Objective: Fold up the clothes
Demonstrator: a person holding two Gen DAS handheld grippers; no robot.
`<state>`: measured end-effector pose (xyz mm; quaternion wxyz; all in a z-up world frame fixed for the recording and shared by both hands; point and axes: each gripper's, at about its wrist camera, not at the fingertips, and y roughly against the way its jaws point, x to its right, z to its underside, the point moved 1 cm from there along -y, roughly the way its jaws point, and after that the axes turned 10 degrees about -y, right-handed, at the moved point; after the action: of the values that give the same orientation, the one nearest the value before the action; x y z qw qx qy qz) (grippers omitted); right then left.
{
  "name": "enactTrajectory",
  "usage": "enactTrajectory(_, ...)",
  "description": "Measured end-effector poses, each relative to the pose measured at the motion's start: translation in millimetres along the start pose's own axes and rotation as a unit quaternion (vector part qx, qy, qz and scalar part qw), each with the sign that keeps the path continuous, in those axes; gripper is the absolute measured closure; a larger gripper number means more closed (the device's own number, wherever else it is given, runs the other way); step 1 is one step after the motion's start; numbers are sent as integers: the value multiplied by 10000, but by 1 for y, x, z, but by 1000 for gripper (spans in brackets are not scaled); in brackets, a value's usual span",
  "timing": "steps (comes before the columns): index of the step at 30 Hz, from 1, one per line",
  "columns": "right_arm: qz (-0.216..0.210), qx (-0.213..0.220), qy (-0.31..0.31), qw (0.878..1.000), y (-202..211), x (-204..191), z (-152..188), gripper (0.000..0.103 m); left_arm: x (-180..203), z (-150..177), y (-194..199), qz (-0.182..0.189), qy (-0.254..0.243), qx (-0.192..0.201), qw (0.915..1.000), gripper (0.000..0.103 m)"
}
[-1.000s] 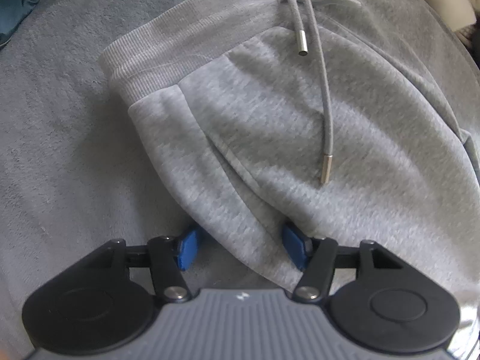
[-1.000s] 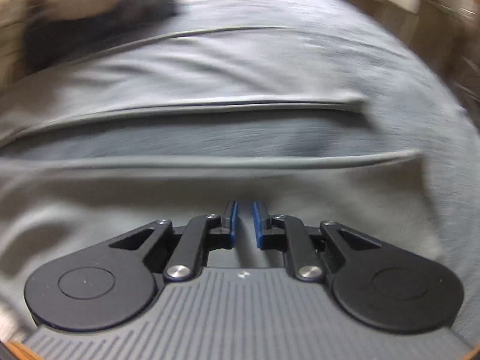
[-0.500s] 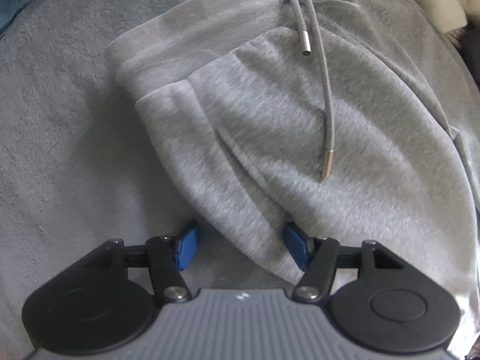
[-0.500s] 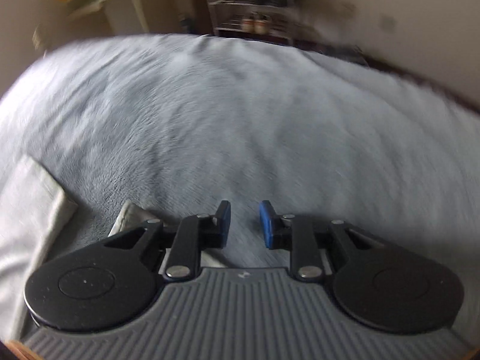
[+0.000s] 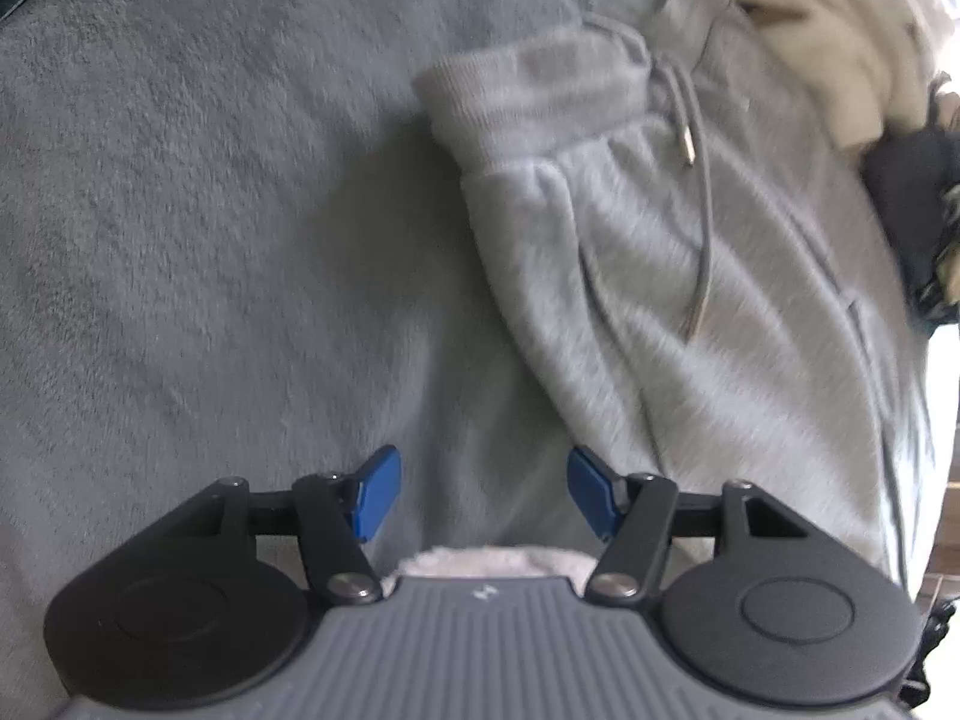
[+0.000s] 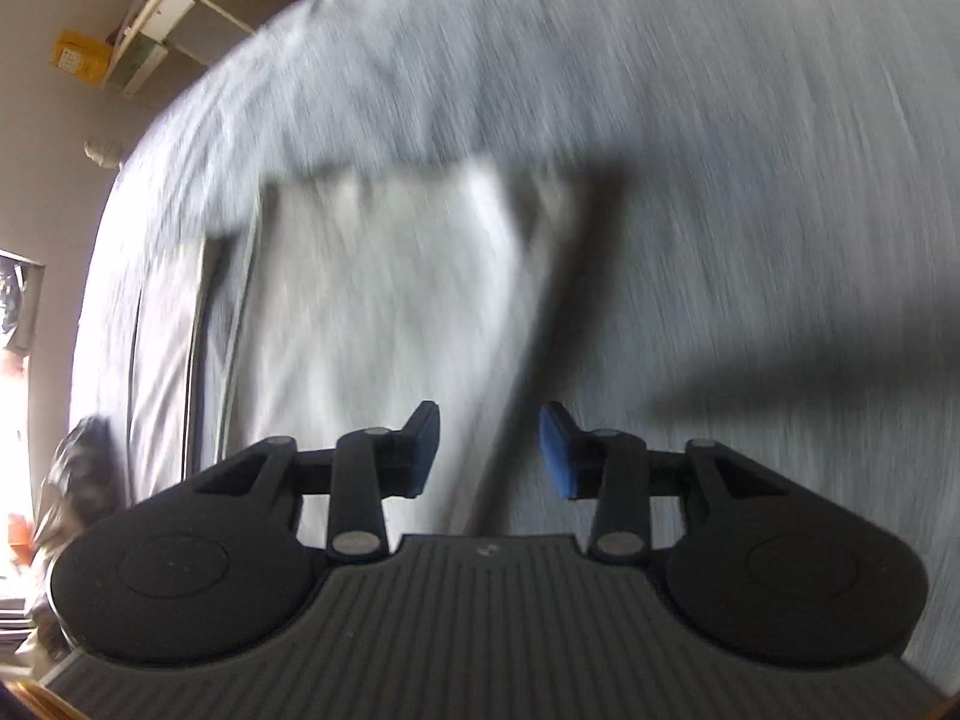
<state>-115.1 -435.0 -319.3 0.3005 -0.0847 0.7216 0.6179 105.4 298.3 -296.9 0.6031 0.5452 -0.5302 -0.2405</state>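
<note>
My left fingers (image 5: 480,495) stand wide, empty, just near of the grey sweatpants (image 5: 690,312) lying on the bed (image 5: 210,210); right fingers (image 6: 487,450) wide too. Soft, floppy fleece: I'd pinch the ribbed waistband (image 5: 528,102).

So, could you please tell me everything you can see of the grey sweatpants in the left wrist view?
The grey sweatpants look like soft fleecy cotton, light heather grey. A ribbed waistband sits at the far end, with a grey drawstring ending in metal tips trailing down the front. A pocket seam runs along the hip. They lie flat, slightly rumpled, on the grey blanket. A cream garment overlaps their far edge. The left gripper hangs open near them, gripping nothing.
</note>
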Motion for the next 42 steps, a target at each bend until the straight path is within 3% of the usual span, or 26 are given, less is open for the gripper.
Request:
enactTrajectory(2, -78, -263, -57, 9996, -6, 7, 22, 62, -9, -2, 6, 153, 107, 179, 9997, 40)
enactTrajectory(6, -226, -735, -56, 9970, -21, 12, 62, 62, 37, 37, 79, 371, 348, 401, 9979, 43)
enactTrajectory(9, -330, -1042, 42, 9940, -33, 7, 89, 60, 16, 3, -1, 217, 557, 260, 9979, 52)
enactTrajectory(15, -433, -735, -212, 9961, -29, 6, 87, 60, 3, 3, -2, 93, 837, 242, 9962, 74)
enactTrajectory(21, -669, -519, -538, 9950, -30, 4, 80, 60, -3, 0, 2, 196, 1007, 323, 9942, 77)
enactTrajectory(26, -903, -828, -811, 9891, -49, -5, 72, 61, -2, -8, -8, 77, 947, 298, 9950, 72)
enactTrajectory(29, -709, -997, -709, 9899, -61, -11, 59, 62, -2, -13, -15, -68, 1045, 337, 9939, 84)
enactTrajectory(31, -532, -929, -489, 9931, -61, -19, 59, 68, 1, -13, -11, -144, 1050, 442, 9934, 94)
enactTrajectory(33, -350, -856, -260, 9954, -60, -28, 59, 92, 6, -15, -10, -239, 1009, 528, 9932, 97)
enactTrajectory(36, -347, -823, -171, 9959, -53, -28, 57, 98, 13, -11, 6, -326, 921, 649, 9931, 100)
enactTrajectory(42, -368, -763, -17, 9964, -37, -27, 53, 100, 12, 9, 41, -291, 744, 837, 9933, 101)
